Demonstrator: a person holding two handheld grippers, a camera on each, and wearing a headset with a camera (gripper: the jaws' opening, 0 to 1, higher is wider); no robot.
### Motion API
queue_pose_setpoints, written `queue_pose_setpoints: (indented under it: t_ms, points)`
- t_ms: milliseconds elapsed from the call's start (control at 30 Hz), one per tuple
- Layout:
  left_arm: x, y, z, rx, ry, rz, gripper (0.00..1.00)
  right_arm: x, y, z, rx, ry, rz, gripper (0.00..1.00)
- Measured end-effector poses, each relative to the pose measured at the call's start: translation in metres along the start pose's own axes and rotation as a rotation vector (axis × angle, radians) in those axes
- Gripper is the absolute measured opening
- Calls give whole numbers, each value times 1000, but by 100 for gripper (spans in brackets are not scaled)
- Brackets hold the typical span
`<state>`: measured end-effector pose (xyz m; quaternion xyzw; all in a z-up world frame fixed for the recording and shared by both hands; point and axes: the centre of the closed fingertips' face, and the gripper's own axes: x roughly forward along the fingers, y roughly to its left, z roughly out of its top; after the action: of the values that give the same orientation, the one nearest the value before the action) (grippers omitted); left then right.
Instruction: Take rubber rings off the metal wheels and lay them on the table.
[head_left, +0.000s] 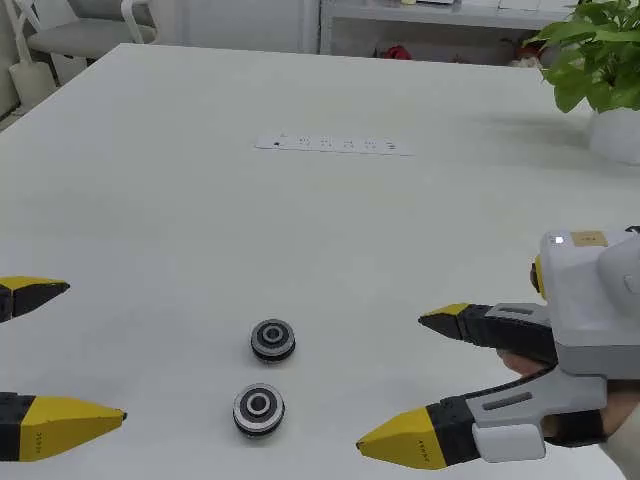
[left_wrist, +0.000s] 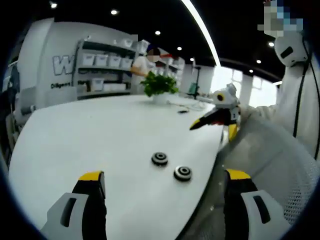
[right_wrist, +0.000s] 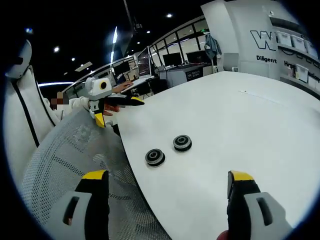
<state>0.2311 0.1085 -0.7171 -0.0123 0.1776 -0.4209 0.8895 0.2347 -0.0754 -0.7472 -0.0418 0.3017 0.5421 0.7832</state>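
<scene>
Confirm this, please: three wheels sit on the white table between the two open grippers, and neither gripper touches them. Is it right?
Not quite: there are two wheels, not three. The head view shows the farther wheel and the nearer wheel on the white table, between the open left gripper and the open right gripper, and neither gripper touches them.

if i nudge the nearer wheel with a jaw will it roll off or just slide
The nearer wheel lies flat on the table, so it would probably slide, not roll. It looks squat and metal, so it is likely heavy for its size and unlikely to tip.
</scene>
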Motion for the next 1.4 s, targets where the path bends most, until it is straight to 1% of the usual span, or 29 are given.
queue_pose_setpoints:
  t_ms: [67, 133, 233, 367, 567, 1133, 1333, 1400]
  points:
    - [-1, 2, 0, 13, 2, 12, 100, 1, 3, 0, 0, 1, 12, 97]
    - [-1, 3, 0, 9, 0, 15, 100, 1, 3, 0, -7, 4, 12, 97]
    - [-1, 2, 1, 9, 0, 15, 100, 0, 3, 2, -5, -8, 7, 97]
    - [-1, 1, 0, 13, 6, 9, 100, -1, 3, 2, -5, -8, -3, 97]
    - [-1, 1, -1, 18, 11, 10, 100, 0, 4, 1, -12, 0, -6, 97]
    - [0, -2, -3, 25, 26, -12, 100, -1, 3, 0, -10, 4, -19, 97]
    - [0, -4, 0, 5, 4, -26, 100, -2, 1, 0, -9, 5, -25, 97]
    - [0, -4, 1, 8, 4, -26, 100, -2, 0, 0, -6, 5, -28, 96]
